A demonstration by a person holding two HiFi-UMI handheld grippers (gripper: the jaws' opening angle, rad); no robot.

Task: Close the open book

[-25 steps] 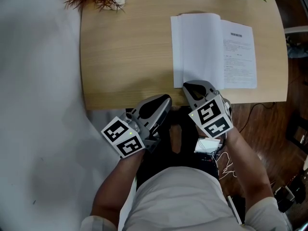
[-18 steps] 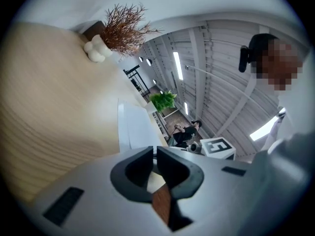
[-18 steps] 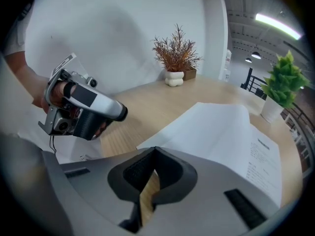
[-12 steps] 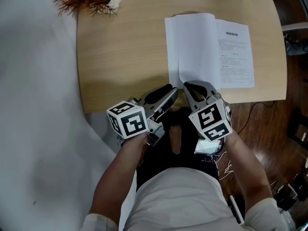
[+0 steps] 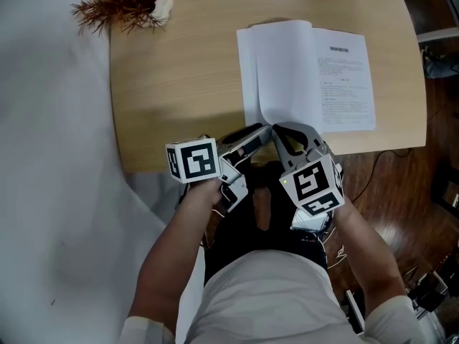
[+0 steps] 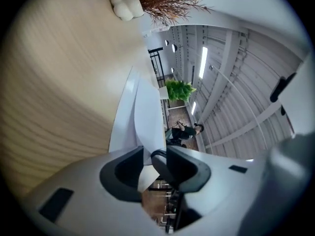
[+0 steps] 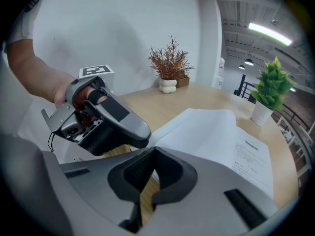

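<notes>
The book [image 5: 346, 84] lies open on the worktop [image 5: 179, 84], one leaf [image 5: 283, 70] raised. Left gripper [image 5: 265, 130] and right gripper [image 5: 277, 128] both pinch that leaf's near edge; we judge closure barely begun.

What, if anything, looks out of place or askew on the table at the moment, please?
Only the open book: its left-hand pages arch up off the table rather than lying flat, and the left gripper pinches one sheet's near edge. Nothing looks spilled or damaged.
</notes>
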